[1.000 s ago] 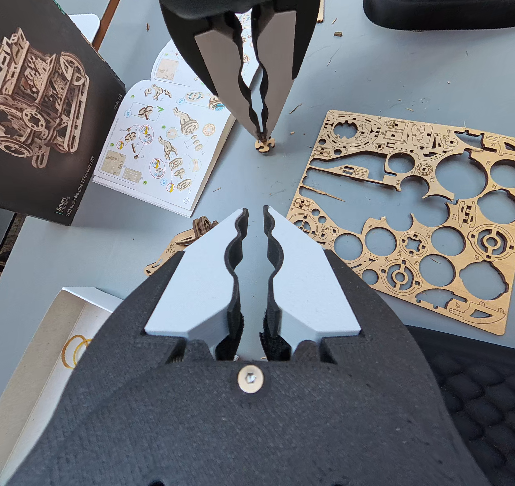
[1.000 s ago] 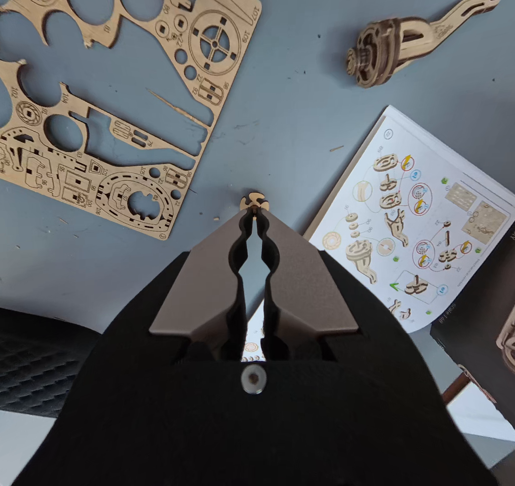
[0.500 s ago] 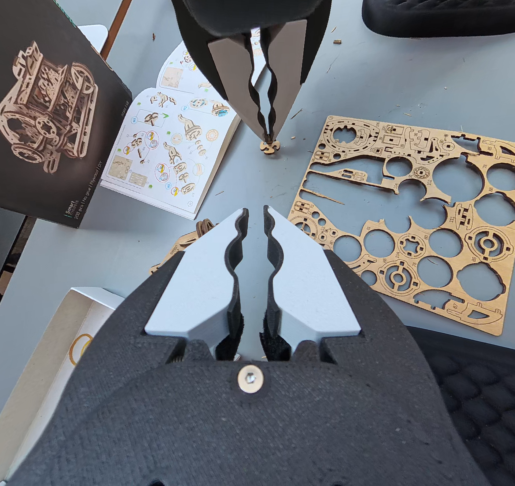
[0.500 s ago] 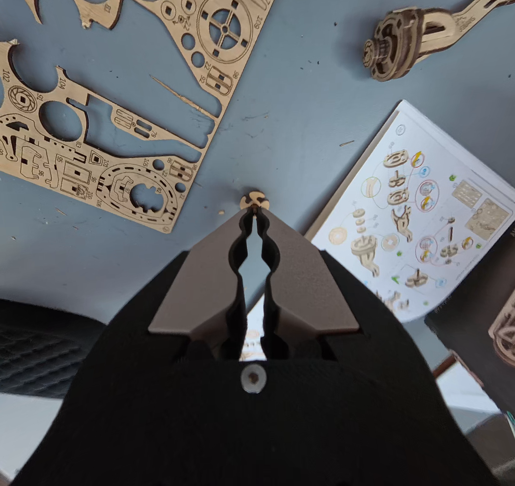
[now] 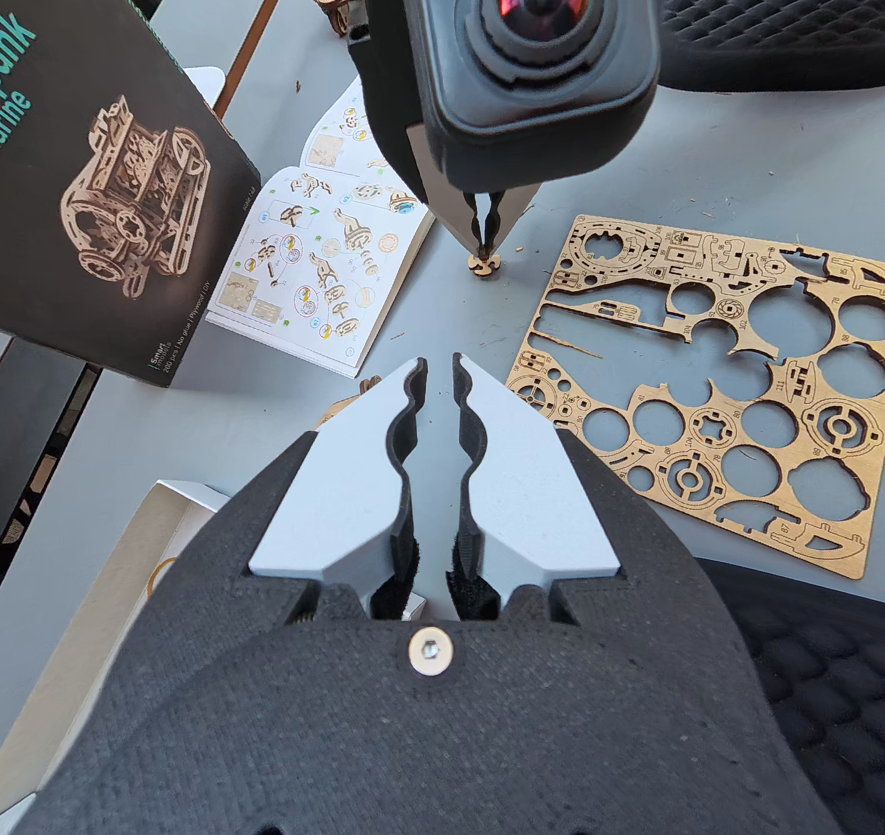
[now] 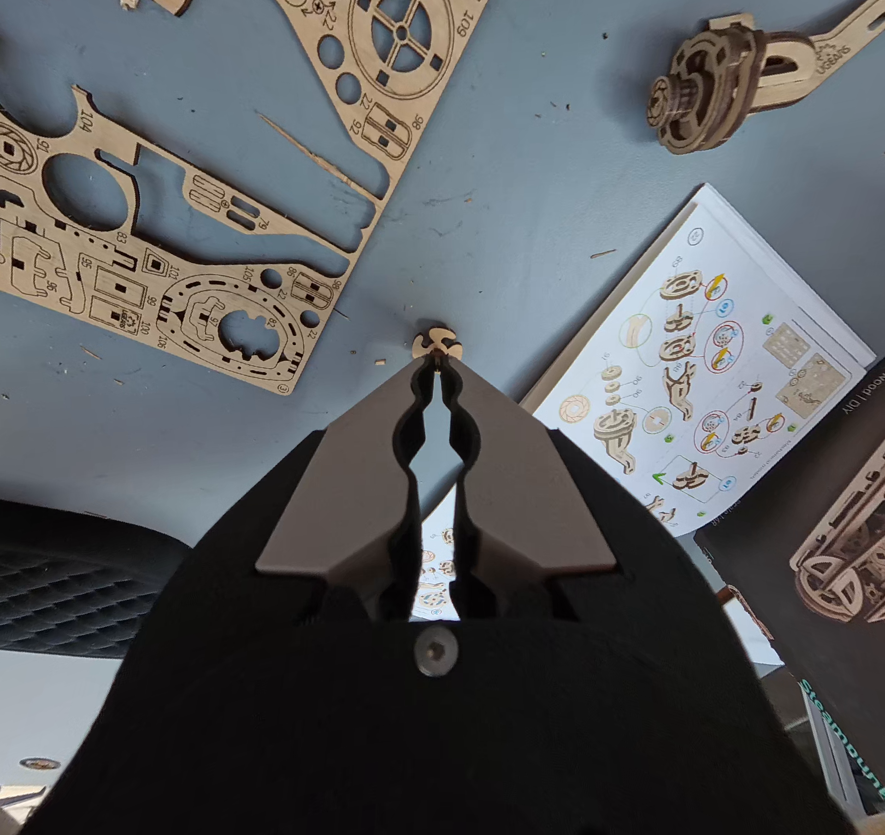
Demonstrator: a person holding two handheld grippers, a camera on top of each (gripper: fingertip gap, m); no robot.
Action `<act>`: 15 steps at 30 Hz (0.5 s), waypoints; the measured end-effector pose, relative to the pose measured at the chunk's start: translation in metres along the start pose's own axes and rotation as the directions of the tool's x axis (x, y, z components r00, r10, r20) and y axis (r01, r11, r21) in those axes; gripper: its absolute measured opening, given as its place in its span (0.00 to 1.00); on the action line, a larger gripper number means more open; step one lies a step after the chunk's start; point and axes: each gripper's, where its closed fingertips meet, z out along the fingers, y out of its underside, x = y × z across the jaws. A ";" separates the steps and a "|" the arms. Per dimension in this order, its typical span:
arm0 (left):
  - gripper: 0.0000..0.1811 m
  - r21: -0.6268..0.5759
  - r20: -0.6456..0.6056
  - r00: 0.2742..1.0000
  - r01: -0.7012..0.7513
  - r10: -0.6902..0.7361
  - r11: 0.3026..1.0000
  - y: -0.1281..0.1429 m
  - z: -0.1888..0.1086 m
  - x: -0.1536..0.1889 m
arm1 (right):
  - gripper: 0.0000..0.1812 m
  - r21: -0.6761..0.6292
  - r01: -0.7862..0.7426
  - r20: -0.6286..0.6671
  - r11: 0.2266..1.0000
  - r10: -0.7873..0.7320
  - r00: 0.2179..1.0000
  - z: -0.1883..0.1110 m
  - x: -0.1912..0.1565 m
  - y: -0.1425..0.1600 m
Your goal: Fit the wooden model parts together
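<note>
The right claw (image 6: 436, 366) pinches a small peg standing in the notched wooden disc (image 6: 436, 344) mid-table (image 6: 527, 151), likely to press it home. The left claw (image 5: 438, 366) hovers slightly parted, empty, near the plywood sheet (image 5: 718, 381).

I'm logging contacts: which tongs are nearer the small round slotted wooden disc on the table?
Right. The right tongs have their tips closed right at the disc, apparently on a thin peg in it. The left tongs sit apart, with bare table between.
</note>
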 end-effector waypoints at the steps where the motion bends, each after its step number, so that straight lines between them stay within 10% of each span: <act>1: 0.05 0.000 0.001 1.000 -0.002 0.002 1.000 0.000 -0.001 0.000 | 0.01 0.009 0.007 -0.011 1.000 -0.007 1.000 0.000 0.001 -0.001; 15: 0.05 0.008 0.007 1.000 0.004 -0.004 1.000 -0.001 -0.004 -0.003 | 0.01 -0.071 -0.029 0.008 0.997 0.029 1.000 0.000 -0.001 0.013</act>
